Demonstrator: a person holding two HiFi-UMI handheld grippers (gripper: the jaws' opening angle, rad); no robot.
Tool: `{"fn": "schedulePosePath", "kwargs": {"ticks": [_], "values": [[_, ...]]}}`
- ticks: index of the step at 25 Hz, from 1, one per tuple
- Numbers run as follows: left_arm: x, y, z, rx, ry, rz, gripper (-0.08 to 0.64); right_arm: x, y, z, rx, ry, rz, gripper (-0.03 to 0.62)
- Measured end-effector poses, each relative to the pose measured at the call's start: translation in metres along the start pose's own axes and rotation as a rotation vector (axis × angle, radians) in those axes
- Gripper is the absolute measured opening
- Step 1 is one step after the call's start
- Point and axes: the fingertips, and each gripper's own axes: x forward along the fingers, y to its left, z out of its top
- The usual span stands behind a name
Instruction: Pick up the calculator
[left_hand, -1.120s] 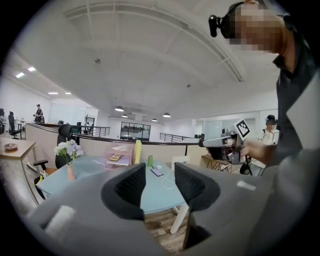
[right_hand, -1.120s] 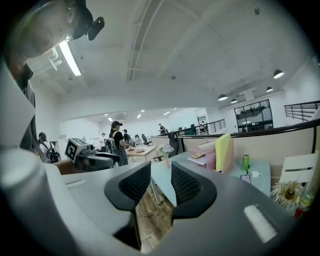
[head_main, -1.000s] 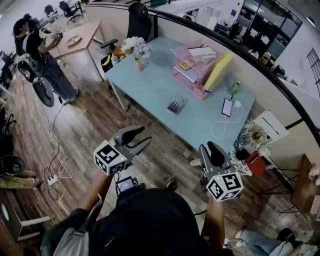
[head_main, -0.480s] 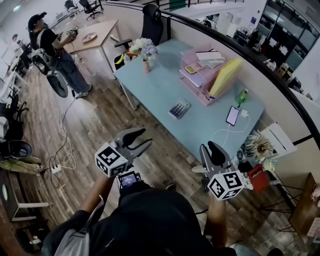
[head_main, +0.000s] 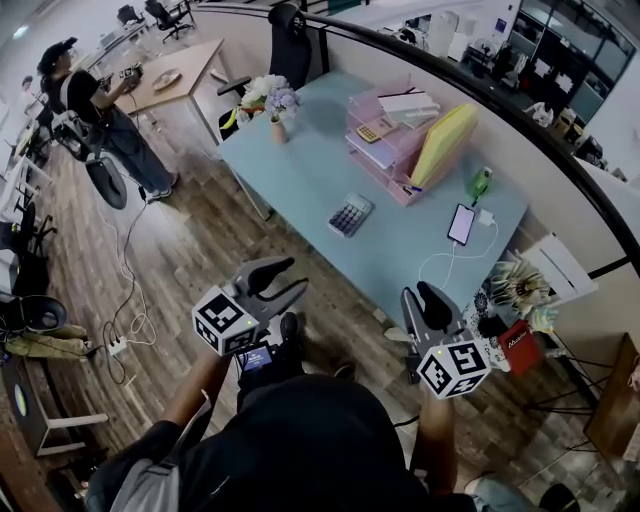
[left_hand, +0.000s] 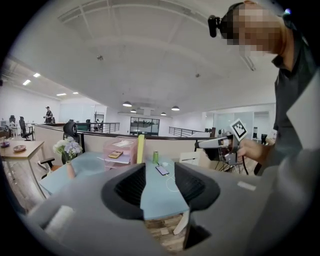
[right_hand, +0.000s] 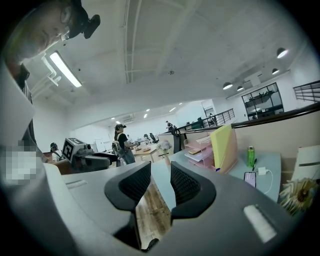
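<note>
Only the head view shows us the grey calculator with dark keys (head_main: 350, 214). It lies flat, keys up, on the light blue table (head_main: 300, 170), close to the table's near edge. Its long axis runs on a slant from near-left to far-right. We cannot tell which end carries the display. In both gripper views it is out of sight, hidden behind the jaws.

Those views do show us the far things side-on: the pink tiered paper tray (left_hand: 119, 150), the upright yellow folder (right_hand: 221, 145), the green bottle (right_hand: 250, 156) and the black phone on a white cable (right_hand: 249, 179). The left gripper view also picks out the flowers in a small vase (left_hand: 67, 152) at the table's left end. In the head view the calculator sits between that vase on the left and the phone on the right, with the pink tray beyond it.

The left gripper (head_main: 295, 272) has its jaws apart. Through the gap we see only table top and wooden floor (left_hand: 162, 231), and nothing is held. The right gripper (head_main: 418, 295) is also parted a moderate way and empty, with floor boards and the table edge showing between its jaws. Both hover over the floor on the near side of the table, well apart from the calculator.
</note>
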Motion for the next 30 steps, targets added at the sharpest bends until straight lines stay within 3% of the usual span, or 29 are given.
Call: {"fn": "schedulePosePath", "kwargs": {"ticks": [6, 15, 30], "values": [[0.033, 0.025, -0.001, 0.003, 0.009, -0.091, 0.189, 0.014, -0.018, 0.002, 0.01, -0.003, -0.086, 0.112], [0.071, 0.106, 0.02, 0.026, 0.002, -0.224, 0.19, 0.069, -0.027, 0.016, 0.026, -0.02, -0.246, 0.112], [0.082, 0.234, 0.029, 0.03, -0.037, -0.356, 0.189, 0.178, -0.005, 0.04, 0.014, -0.046, -0.38, 0.112]]}}
